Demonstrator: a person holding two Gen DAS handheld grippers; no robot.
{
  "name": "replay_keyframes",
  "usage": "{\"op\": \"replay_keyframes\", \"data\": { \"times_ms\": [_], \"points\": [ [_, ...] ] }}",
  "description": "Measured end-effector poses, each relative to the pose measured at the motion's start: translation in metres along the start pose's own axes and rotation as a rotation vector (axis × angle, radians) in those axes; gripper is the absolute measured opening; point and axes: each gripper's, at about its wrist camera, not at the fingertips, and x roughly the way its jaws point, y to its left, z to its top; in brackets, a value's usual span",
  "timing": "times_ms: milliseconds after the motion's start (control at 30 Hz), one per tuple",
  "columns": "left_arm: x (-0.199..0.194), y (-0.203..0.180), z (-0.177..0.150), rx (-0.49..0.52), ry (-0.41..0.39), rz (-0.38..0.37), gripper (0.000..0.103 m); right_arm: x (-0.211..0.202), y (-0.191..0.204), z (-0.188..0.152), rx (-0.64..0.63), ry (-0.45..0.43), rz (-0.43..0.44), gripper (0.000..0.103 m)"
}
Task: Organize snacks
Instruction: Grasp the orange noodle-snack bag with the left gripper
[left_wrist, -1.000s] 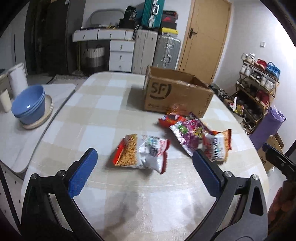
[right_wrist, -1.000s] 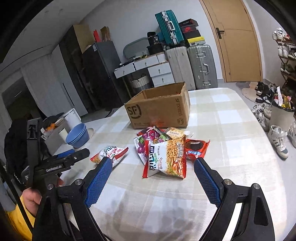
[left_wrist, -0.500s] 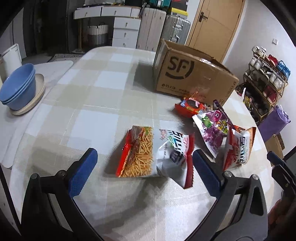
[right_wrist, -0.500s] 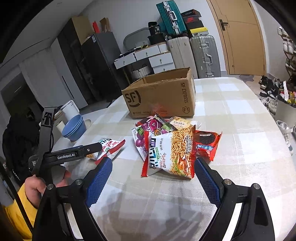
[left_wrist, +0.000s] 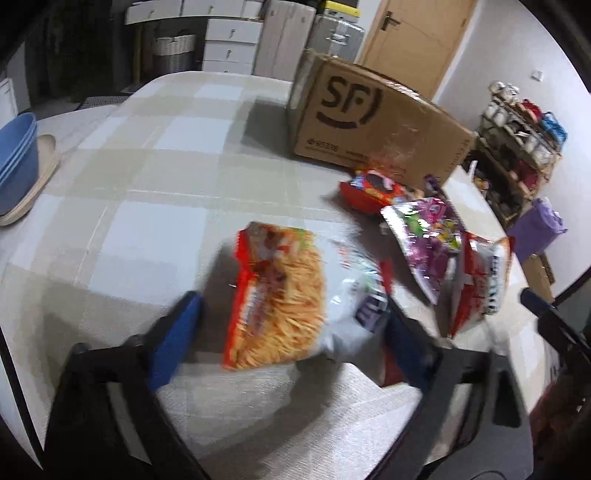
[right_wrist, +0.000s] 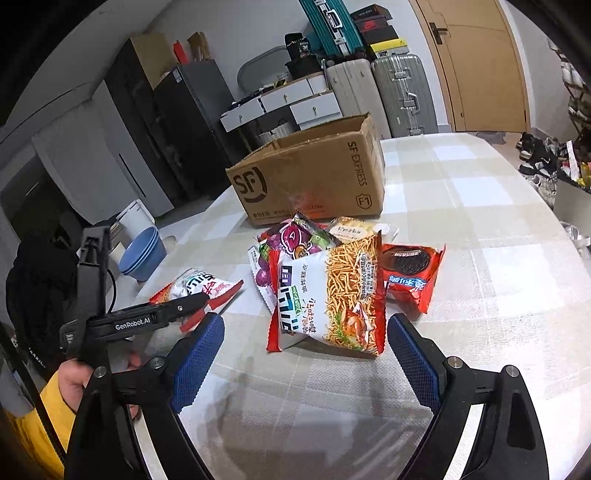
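Several snack bags lie on the checked table (right_wrist: 480, 229) in front of the cardboard box (right_wrist: 314, 177), which stands open at the top with no snack visible inside it. The step in hand looks like the first pick: each gripper is coming onto its own bag.

The left gripper (left_wrist: 291, 325) has a noodle snack bag (left_wrist: 280, 299) between its blue pads (left_wrist: 173, 332). Its jaws are closing around this bag, which lies alone, apart from the pile and farther from the box than the pile is. The picture is blurred, and I cannot tell if the pads already touch the bag; the left pad seems to stand a little apart from it.

The right gripper (right_wrist: 303, 343) has its fingers spread wide and holds nothing. It hovers just before a second noodle bag (right_wrist: 332, 295), which is the nearest of the pile in front of the box. A purple bag (right_wrist: 295, 240) lies partly under this one, a red cookie bag (right_wrist: 410, 273) lies just beside it, and a small pale packet (right_wrist: 351, 230) sits between the pile and the box.

For the next move, I judge that the left jaws must finish closing on the bag's body, gently, because such a bag is puffy and slippery. Then the bag needs to be lifted over the box wall and dropped inside. The right gripper should go lower and forward, so that only the top bag is taken.
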Motion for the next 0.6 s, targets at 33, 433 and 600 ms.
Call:
{"op": "replay_keyframes", "data": {
  "times_ms": [33,433,600],
  "points": [
    [0.001,0.0,0.001,-0.003,0.003,-0.034,0.067,0.003,-0.001,0.001,0.003,0.007,-0.004,0.091],
    [-0.014,0.007,-0.005,-0.039,-0.009,-0.044,0.054,0.01,-0.002,0.005,0.018,0.028,-0.001,0.091],
    [-0.024,0.009,-0.01,-0.033,-0.01,-0.043,0.054,0.017,-0.002,0.013,0.022,0.03,-0.022,0.091]
  ]
}}
